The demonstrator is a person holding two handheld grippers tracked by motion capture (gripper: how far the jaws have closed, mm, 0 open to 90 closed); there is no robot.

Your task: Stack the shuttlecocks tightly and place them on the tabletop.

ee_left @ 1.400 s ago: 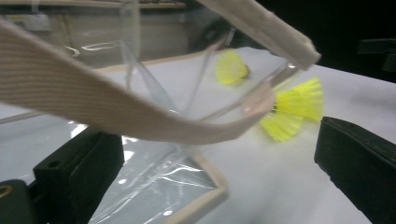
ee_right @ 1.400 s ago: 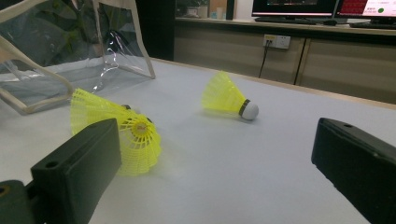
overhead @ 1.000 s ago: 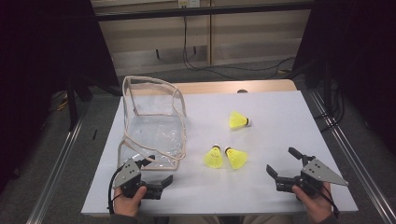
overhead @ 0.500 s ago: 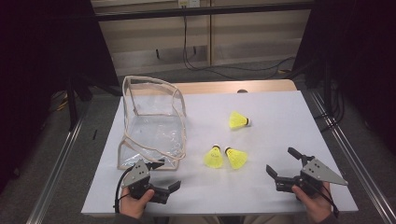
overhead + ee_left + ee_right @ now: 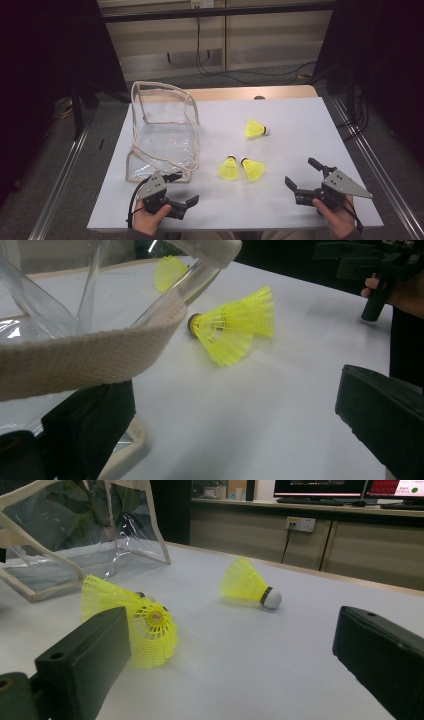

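Observation:
A clear plastic bag with cream trim stands open at the table's left. Three yellow shuttlecocks lie on the white table: one alone farther back, two side by side near the middle. My left gripper is open at the bag's front right corner. In the left gripper view the cream trim crosses just above one jaw, and the paired shuttlecocks lie ahead. My right gripper is open, empty, right of the pair and pointing at them.
The table's front edge runs just below both hands. Metal rails flank the table. Cabinets and cables stand behind it. The other hand with its gripper appears far off in the left gripper view.
My left gripper has slid right and forward to the bag's front corner. The right gripper and the shuttlecocks have stayed put.

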